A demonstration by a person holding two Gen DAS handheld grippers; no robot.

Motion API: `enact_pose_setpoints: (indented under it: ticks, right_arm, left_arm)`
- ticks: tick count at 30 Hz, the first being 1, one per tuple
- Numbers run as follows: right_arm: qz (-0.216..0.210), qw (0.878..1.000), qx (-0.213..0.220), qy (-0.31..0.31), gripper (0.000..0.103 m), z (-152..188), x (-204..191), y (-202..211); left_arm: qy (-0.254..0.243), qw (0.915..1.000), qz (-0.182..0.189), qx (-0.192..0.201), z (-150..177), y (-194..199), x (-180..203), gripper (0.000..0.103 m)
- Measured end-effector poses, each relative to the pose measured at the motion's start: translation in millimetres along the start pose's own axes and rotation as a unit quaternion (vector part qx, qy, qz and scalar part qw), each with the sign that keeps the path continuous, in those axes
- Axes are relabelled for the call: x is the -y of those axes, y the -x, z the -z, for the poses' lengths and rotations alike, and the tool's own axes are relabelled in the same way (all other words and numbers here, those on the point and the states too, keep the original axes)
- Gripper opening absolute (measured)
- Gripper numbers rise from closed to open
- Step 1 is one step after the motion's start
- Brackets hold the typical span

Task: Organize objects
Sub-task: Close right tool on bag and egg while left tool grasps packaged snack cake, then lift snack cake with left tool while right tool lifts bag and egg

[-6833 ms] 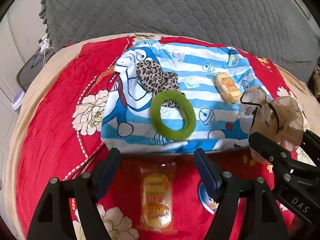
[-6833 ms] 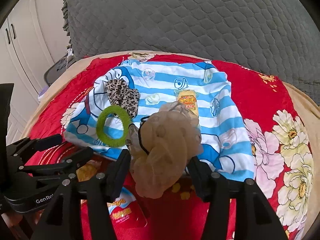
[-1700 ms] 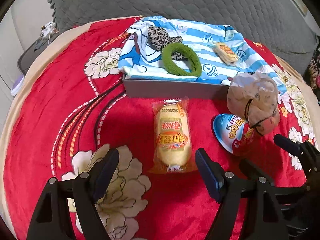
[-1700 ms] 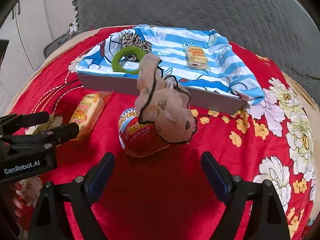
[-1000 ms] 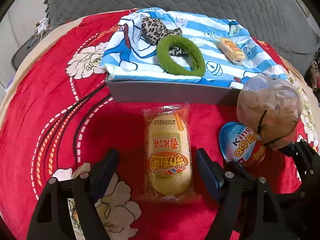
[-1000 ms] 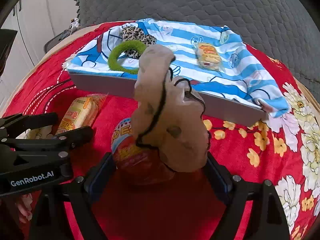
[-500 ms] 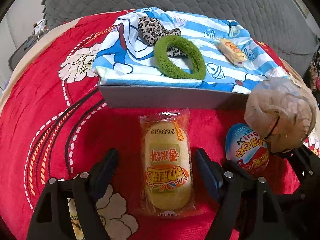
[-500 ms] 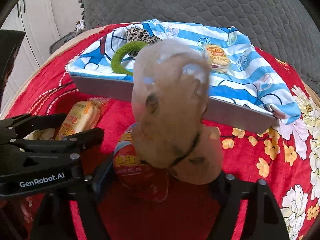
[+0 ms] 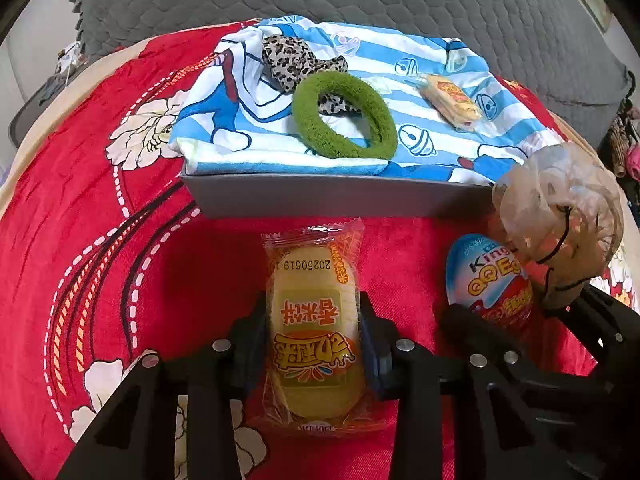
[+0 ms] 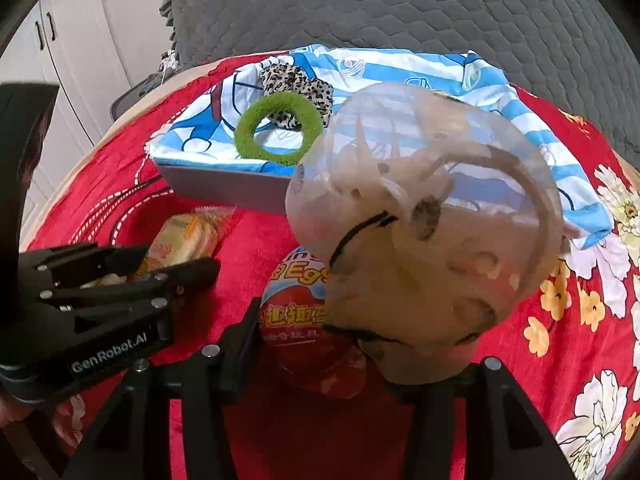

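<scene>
Snack cake [image 9: 314,336] in its orange wrapper lies at lower centre of the left wrist frame on the red floral blanket [image 9: 100,216], the left gripper [image 9: 314,344] clamped on its two long sides. Beside it, at lower right, the right gripper [image 10: 348,344] appears to be clenched on the chocolate egg [image 10: 308,320], though a sheer beige hair scrunchie [image 10: 424,232] caught on the far finger hides that side, so contact there cannot be confirmed.

Above them the grey box [image 9: 328,200], draped in a blue striped cloth [image 9: 400,80], carries a green hair ring [image 9: 344,116], a leopard scrunchie [image 9: 296,60] and a second small snack [image 9: 450,98].

The soft cake may well crush, or slide inside its slick wrapper, if squeezed hard. The rounded egg could squirt out of a partial grip. The dangling scrunchie blocks most of the right wrist view and could snag or drop off during a lift.
</scene>
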State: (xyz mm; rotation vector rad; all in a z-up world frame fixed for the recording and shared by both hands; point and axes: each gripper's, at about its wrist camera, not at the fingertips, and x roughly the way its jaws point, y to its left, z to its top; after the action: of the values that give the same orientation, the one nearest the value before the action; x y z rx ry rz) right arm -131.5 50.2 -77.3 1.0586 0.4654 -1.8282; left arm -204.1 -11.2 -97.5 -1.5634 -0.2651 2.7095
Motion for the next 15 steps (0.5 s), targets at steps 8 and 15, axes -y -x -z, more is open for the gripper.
enact_pose_setpoints:
  ticks: [8,15]
  right_arm:
    - [-0.001,1.0,0.013,0.003,0.05,-2,-2,10]
    - [0.004,1.0,0.018,0.01,0.05,-4,-4,16]
  left_arm:
    - [-0.002,1.0,0.003,0.0,1,3,2,0.04]
    - [0.0,1.0,-0.001,0.003,2,7,1,0.039]
